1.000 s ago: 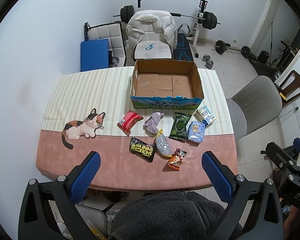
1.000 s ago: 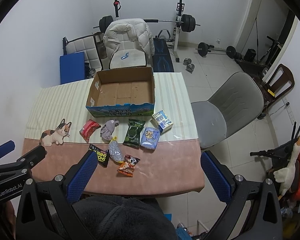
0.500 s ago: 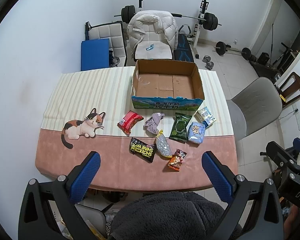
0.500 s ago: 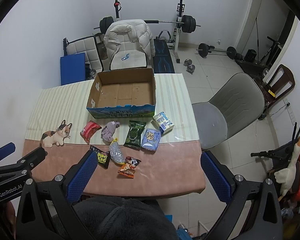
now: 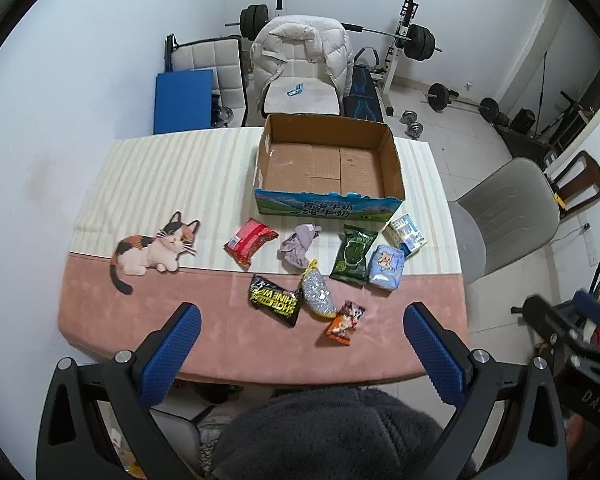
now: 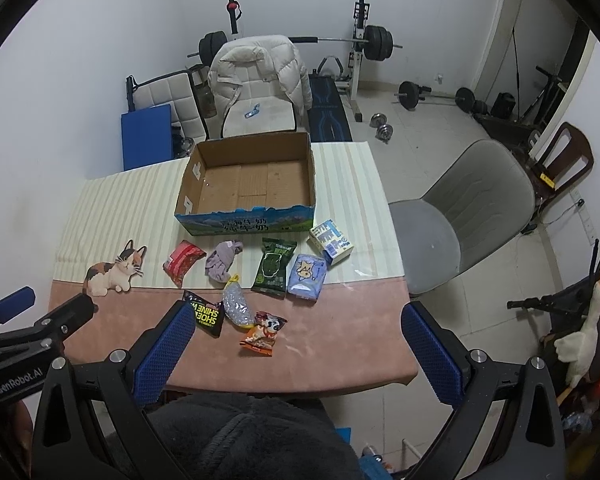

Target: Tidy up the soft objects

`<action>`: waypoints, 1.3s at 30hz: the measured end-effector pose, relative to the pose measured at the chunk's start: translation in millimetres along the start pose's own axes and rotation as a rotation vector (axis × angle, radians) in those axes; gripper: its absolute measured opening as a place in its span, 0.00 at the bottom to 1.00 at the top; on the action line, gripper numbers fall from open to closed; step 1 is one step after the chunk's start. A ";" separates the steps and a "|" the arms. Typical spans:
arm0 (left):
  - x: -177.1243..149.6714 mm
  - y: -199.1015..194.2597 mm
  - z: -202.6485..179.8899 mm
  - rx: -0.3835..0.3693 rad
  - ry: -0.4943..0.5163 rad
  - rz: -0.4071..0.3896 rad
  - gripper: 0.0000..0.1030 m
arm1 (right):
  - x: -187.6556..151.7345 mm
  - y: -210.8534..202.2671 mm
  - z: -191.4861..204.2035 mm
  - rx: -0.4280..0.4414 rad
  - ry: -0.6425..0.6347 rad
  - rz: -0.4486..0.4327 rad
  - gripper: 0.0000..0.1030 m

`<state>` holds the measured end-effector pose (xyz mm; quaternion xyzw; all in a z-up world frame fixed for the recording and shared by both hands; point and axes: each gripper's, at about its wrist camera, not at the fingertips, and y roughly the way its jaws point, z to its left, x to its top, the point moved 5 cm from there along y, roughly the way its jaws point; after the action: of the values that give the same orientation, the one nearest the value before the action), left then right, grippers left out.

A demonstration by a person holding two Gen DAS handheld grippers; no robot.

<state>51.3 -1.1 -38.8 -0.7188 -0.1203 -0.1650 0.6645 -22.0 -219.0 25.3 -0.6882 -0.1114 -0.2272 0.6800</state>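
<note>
Table (image 5: pixel 112 312) edge lies beneath both hand-held grippers — left (image 5: pixel 302 354), right (image 6: pixel 294 354) — spread wide, holding nothing.

Tabletop (image 5: pixel 148 184) has a cream-striped and pink cloth with a cat print (image 5: pixel 154 246). On it: an open cardboard box (image 5: pixel 327 168) at the back — and in front, a red packet (image 5: pixel 250 241), crumpled purple cloth (image 5: pixel 300 245), green pack (image 5: pixel 354 255), blue pack (image 5: pixel 386 267), small carton (image 5: pixel 406 234), black pack (image 5: pixel 275 300), mesh pouch (image 5: pixel 318 294), orange snack bag (image 5: pixel 345 323).

Open cardboard box (image 5: pixel 327 168) w/ nothing inside, upright at back of surface, in front: red packet (image 5: pixel 250 241), crumpled grey cloth (image 5: pixel 299 245), green pouch (image 5: pixel 353 254), blue pack (image 5: pixel 386 266), small carton (image 5: pixel 405 233), nearer: black "SHINE" packet (image 5: pixel 275 299), silver mesh pouch (image 5: pixel 318 294), orange snack pack (image 5: pixel 345 323), all lying flat
</note>
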 end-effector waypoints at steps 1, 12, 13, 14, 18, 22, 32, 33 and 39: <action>4.7 9.3 1.7 0.002 -0.012 0.009 1.00 | 1.5 8.5 -2.0 0.006 0.009 0.011 1.00; 6.5 196.4 55.0 -0.068 -0.264 0.340 1.00 | 2.9 212.7 -29.0 0.060 0.118 0.310 1.00; -1.2 217.6 60.8 -0.078 -0.309 0.393 1.00 | 0.2 234.2 -29.8 0.065 0.122 0.336 1.00; -8.2 235.1 65.8 -0.103 -0.359 0.433 1.00 | -3.8 260.1 -31.5 0.067 0.132 0.367 1.00; -40.2 305.8 91.0 -0.150 -0.597 0.554 0.99 | -17.9 338.1 -37.1 0.066 0.179 0.453 1.00; -68.9 363.5 98.5 -0.160 -0.734 0.658 0.88 | -27.1 406.3 -40.0 0.061 0.236 0.524 0.99; -100.4 422.6 106.8 -0.165 -0.895 0.717 0.82 | -26.8 478.4 -29.9 0.027 0.290 0.568 0.97; -101.1 424.7 105.2 -0.163 -0.889 0.718 0.81 | -27.3 483.7 -27.9 0.027 0.293 0.576 0.97; -99.8 426.2 100.9 -0.119 -0.812 0.710 0.52 | -32.2 508.3 -20.0 0.004 0.288 0.601 0.89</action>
<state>134.8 66.4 -474.9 -0.7577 -0.1074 0.3542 0.5375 181.7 -259.4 -440.2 -0.6497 0.1935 -0.1110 0.7267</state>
